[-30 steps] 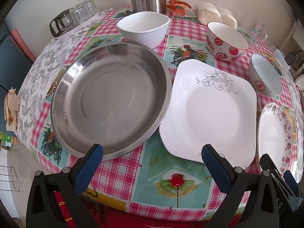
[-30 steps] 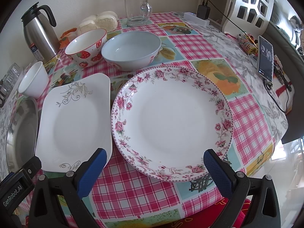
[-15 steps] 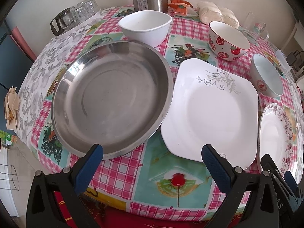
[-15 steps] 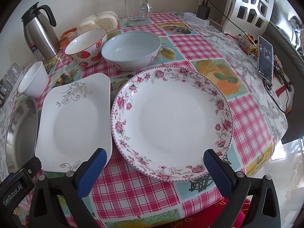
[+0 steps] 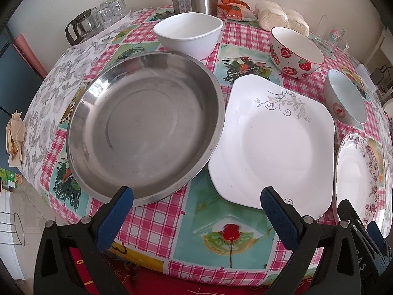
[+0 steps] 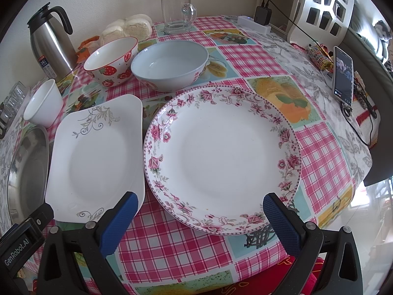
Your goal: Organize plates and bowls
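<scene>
Nothing is stacked yet, so the sorting looks barely begun. Largest, the steel pan (image 5: 145, 127) sits at the table's left, its rim touching the square white plate (image 5: 272, 145); the floral plate (image 6: 221, 157) lies just beside that. Behind stand 3 bowls: pale blue bowl (image 6: 169, 66), strawberry bowl (image 6: 110, 61), small white bowl (image 5: 188, 34). Left gripper (image 5: 196, 211) and right gripper (image 6: 199, 213) hover spread wide, empty.

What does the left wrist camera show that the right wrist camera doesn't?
Only the left wrist view shows the whole round stainless steel pan and the glass coffee pot with black handle. Only the right wrist view shows the upright smartphone and the black charger plug. Both show the square white plate with grey scrollwork, the strawberry-patterned bowl and the pale blue bowl.
</scene>
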The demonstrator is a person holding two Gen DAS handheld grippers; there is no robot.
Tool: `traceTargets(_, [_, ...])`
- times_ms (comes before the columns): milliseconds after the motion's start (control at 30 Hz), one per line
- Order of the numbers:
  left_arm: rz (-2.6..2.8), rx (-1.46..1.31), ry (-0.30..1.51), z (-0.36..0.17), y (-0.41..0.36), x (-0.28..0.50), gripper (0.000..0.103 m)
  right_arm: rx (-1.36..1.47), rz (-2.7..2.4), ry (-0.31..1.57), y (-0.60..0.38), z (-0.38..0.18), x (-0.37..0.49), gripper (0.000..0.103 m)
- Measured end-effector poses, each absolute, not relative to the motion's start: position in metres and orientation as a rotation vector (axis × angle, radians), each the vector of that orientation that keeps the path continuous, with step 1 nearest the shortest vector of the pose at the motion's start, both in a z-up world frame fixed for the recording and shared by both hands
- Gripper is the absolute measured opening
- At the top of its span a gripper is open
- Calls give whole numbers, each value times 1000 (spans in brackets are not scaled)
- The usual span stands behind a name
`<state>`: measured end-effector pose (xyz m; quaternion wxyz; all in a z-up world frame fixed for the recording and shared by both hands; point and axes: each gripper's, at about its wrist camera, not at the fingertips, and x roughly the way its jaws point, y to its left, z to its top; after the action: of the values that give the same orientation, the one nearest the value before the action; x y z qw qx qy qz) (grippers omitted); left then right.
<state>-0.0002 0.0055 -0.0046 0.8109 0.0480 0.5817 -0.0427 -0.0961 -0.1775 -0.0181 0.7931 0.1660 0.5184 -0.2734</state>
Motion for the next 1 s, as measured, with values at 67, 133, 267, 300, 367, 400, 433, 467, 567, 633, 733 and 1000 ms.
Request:
traceTargets(67, [-93,98,1247,-5,5,0,103,356,-587,1115,-177,-18,-96,103])
traceTargets(133, [-92,98,1257,-5,6,0,103,357,-588,1115,-177,-18,-96,103])
traceTargets(267, [-101,57,1277,-7,13,2,103,351,-584,1118,-175,-21,-94,103])
traceTargets(300, [-118,11,1301,-7,17,4,103,352,-576,1116,-172,-20,-93,103])
traceTargets(367, [-110,-56,1316,-4,28,8,103,355,-547,1101,-165,-17,-90,103])
traceTargets(400, [-99,-72,1307,-3,35,10,103,368,-531,1099,-163,-16,-89,103])
traceTargets(433, [-84,-96,1294,0,43,13,103,358,-521,1087,-159,-14,-87,103])
traceTargets(467, [-63,-94,1287,1,48,15,103,314,-531,1061,-153,-14,-83,103])
traceTargets(567, [11,-110,1269,6,66,21,103,246,-524,995,-138,-13,-76,103])
traceTargets(633, [55,-133,1228,8,82,27,103,238,-505,974,-129,-11,-71,103])
traceTargets(733, [85,-185,1160,5,105,38,103,311,-438,979,-121,-10,-64,103])
traceTargets(1000, [121,-319,1117,-8,163,57,103,385,-276,932,-85,-10,-44,103])
